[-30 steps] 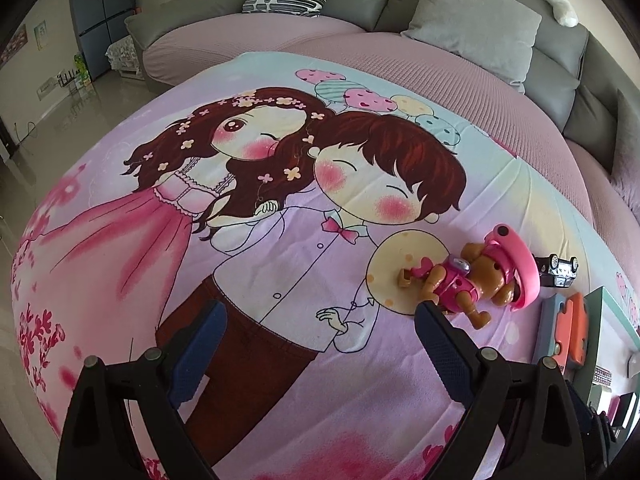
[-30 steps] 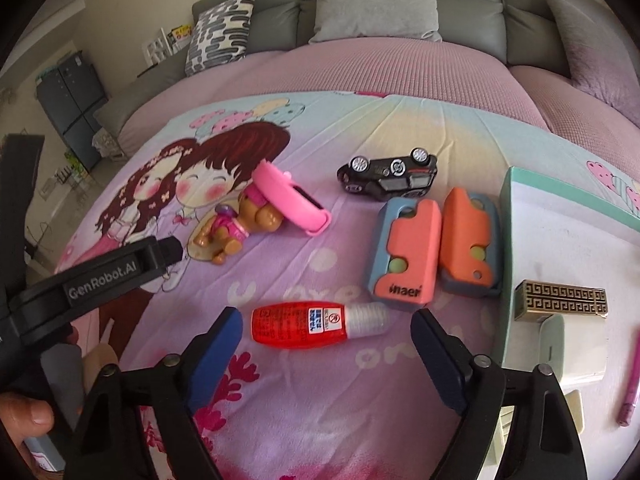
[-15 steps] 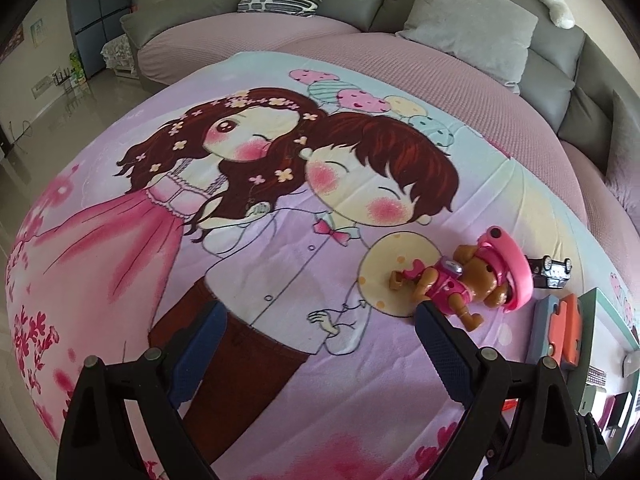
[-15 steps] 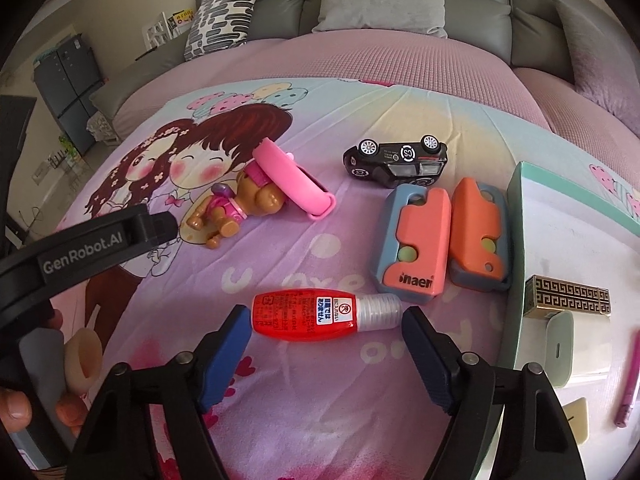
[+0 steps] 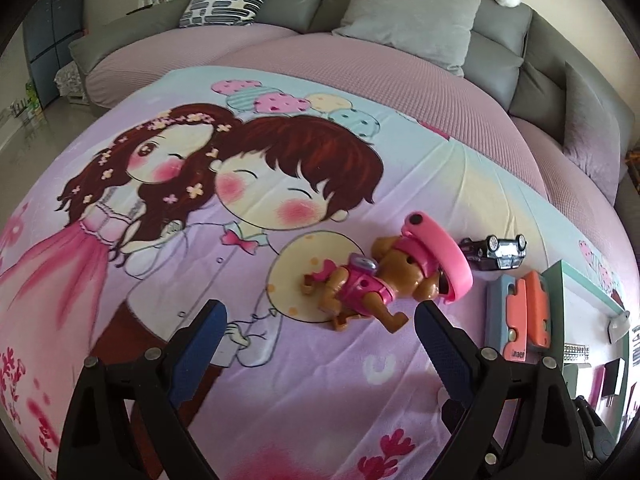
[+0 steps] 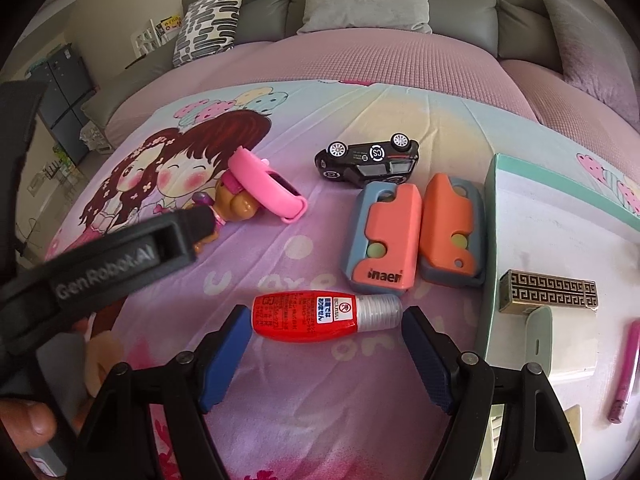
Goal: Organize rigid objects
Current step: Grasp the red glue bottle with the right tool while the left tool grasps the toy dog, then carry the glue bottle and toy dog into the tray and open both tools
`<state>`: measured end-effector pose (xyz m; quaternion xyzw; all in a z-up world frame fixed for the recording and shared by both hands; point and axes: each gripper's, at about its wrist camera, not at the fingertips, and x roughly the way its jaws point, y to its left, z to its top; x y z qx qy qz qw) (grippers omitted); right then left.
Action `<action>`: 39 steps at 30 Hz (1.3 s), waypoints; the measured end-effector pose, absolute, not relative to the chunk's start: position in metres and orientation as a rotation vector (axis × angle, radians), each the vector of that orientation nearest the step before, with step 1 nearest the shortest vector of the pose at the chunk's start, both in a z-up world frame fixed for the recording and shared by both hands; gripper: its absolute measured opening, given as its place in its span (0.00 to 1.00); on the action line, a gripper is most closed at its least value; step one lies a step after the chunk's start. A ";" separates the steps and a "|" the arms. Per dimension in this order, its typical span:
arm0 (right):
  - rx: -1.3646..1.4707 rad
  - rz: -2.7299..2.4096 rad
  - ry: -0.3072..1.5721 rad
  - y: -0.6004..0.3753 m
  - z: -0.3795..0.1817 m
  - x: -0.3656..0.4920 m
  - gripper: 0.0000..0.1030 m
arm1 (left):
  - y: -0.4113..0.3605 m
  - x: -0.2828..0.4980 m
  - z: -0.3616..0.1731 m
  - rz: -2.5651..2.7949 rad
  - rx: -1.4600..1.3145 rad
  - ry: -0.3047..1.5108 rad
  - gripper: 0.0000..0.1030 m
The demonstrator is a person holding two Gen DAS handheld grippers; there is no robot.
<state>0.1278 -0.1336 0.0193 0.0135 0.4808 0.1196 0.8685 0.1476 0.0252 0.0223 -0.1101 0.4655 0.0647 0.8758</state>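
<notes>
step: the right gripper (image 6: 324, 344) is lined up on the red bottle (image 6: 320, 315), so the pick of that bottle is in hand; nothing is lifted yet.
right gripper: jaws have just been closing in, and the bottle lies lengthwise between them, cap toward the right pad, which is just at the cap; whether either pad presses yet, i cannot tell.
left gripper: the left gripper (image 5: 320, 328) is spread wide and empty, hovering over the blanket (image 5: 160, 360) just short of the toy dog (image 5: 368, 292).
red bottle: flat on the blanket, near the left edge of the white tray (image 6: 560, 240), just below the two orange-and-blue cases (image 6: 412, 236).
others: the black toy car (image 6: 368, 158) lies on its side beyond the cases; a brass box (image 6: 548, 290) and a pink pen (image 6: 624, 372) already sit on the tray.
next move: my read is close the last bit onto the bottle's ends, firmly, since a round bottle gripped end to end can pivot; then lift and carry it right, over the tray's edge.
left's next: likely ease forward to straddle the dog's body, clear of its pink hat (image 5: 440, 260).
</notes>
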 end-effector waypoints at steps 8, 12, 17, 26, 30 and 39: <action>0.030 0.250 1.006 -0.135 0.019 0.128 0.77 | 0.019 0.155 0.010 0.129 -0.196 0.973 0.88; 0.030 0.251 1.007 -0.136 0.019 0.128 0.77 | 0.013 0.159 0.006 0.117 -0.162 0.978 0.71; 0.028 0.251 1.008 -0.136 0.019 0.128 0.77 | 0.013 0.157 0.008 0.078 -0.171 0.968 0.35; 0.028 0.252 1.009 -0.136 0.019 0.127 0.77 | 0.011 0.155 0.010 0.046 -0.164 0.960 0.35; 0.036 0.254 1.008 -0.136 0.020 0.126 0.77 | 0.014 0.153 0.013 0.034 -0.189 0.954 0.35; 0.074 0.264 0.940 -0.143 0.037 0.120 0.77 | 0.017 0.148 0.036 0.046 -0.198 0.914 0.35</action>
